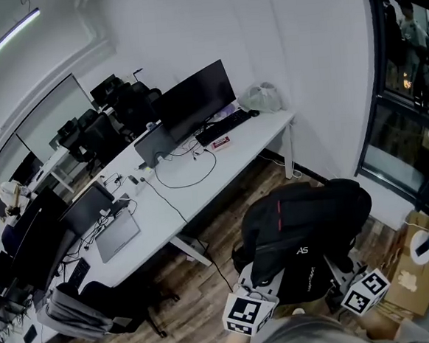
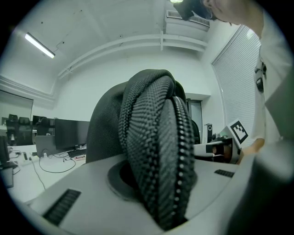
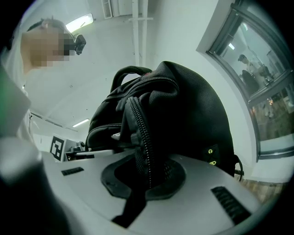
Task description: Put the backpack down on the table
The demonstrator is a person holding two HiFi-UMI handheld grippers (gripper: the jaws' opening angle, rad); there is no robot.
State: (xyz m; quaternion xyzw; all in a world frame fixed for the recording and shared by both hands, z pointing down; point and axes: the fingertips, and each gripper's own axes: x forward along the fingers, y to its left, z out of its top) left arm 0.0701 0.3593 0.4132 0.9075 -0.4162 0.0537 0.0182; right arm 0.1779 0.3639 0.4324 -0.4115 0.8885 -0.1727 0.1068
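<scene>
A black backpack [image 1: 301, 238] with a red stripe hangs in front of me above the wooden floor, to the right of the white table [image 1: 232, 154]. My left gripper [image 1: 264, 280] holds its lower left side and my right gripper [image 1: 342, 269] its lower right. In the left gripper view the jaws [image 2: 158, 183] are shut on a woven fold of the backpack [image 2: 151, 114] beside a zip. In the right gripper view the jaws [image 3: 144, 176] are shut on a zipped edge of the backpack [image 3: 193, 114].
On the table stand a large monitor [image 1: 195, 98], a keyboard [image 1: 222, 126], a laptop [image 1: 117, 235], cables and a white bag [image 1: 260, 97]. An office chair [image 1: 100, 309] stands at the near left. A cardboard box [image 1: 415, 277] and a window [image 1: 408, 92] are at the right.
</scene>
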